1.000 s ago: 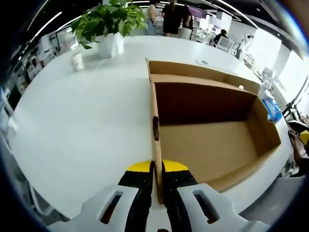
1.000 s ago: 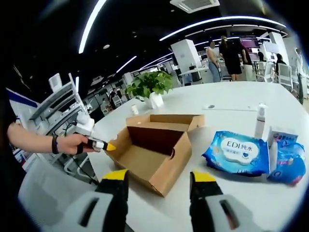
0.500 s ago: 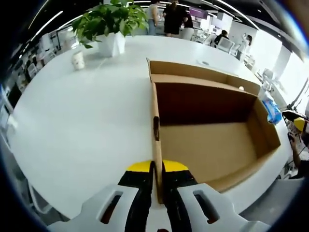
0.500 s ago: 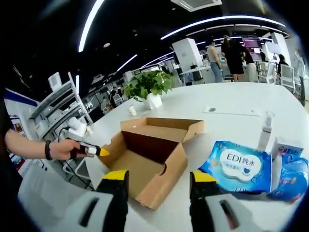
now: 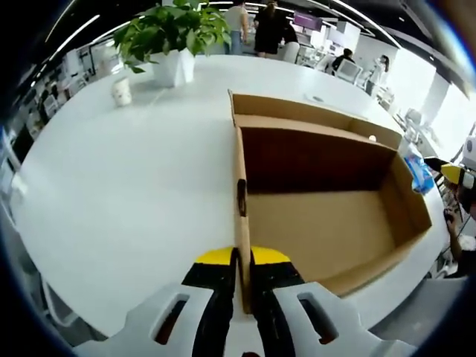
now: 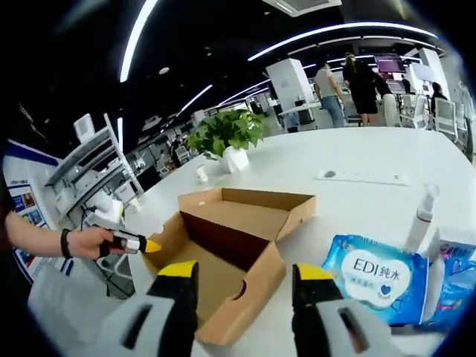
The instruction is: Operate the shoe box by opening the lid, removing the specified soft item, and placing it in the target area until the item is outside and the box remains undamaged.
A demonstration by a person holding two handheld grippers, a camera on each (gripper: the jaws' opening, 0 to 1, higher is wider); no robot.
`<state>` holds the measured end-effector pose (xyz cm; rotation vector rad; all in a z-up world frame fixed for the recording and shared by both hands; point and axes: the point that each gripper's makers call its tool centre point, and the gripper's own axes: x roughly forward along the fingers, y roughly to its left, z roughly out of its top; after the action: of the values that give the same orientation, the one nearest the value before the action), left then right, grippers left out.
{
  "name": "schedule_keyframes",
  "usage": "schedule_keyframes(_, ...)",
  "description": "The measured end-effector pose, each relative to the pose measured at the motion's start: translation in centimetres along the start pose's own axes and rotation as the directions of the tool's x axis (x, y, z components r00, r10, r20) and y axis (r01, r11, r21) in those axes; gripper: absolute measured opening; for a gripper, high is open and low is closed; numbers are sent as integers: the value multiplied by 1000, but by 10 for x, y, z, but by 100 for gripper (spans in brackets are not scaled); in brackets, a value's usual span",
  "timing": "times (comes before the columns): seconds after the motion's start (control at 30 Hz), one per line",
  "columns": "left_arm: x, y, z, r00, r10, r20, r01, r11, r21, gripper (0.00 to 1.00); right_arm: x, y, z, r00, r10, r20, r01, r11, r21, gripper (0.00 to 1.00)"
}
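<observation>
Left gripper view: left gripper [image 5: 242,262] pinches the open shoe box [image 5: 327,223] wall; right gripper [image 6: 242,279] hovers, jaws apart.

Grippers: white bodies, black jaws w/ yellow tips; dark wristband [image 6: 65,243].

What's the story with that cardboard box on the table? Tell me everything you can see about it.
The shoe box is plain brown cardboard, lying open on the white table with its lid folded back flat behind it. Its inside looks bare, with nothing in it. An oval finger hole is cut in each end wall. The left gripper is shut on the near end wall, one jaw inside and one outside. In the right gripper view the box sits beside a blue wipes pack, apart from it.
</observation>
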<state>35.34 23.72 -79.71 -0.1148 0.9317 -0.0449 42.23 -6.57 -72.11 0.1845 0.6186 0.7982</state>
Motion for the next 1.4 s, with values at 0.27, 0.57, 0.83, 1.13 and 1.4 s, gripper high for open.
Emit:
schedule_keyframes(0.27, 0, 0, 0, 1000, -2, 1, 2, 1000, -11, 4, 16, -8, 11, 1000, 5, -2, -5, 1000, -3, 48)
schedule_keyframes(0.57, 0, 0, 0, 1000, -2, 3, 2, 1000, -6, 4, 35, -13, 14, 1000, 14, -25, -14, 1000, -11, 48)
schedule_keyframes(0.83, 1, 0, 1, 1000, -2, -1, 2, 1000, 7, 4, 51, -19, 22, 1000, 14, -20, -14, 1000, 1, 48)
schedule_keyframes(1.13, 1, 0, 1, 1000, 0, -1, 0, 1000, 7, 4, 67, -25, 29, 1000, 11, -18, -11, 1000, 13, 48)
schedule_keyframes(1.4, 1, 0, 1, 1000, 1, 1, -1, 1000, 4, 4, 78, -27, 31, 1000, 4, -25, -3, 1000, 25, 48)
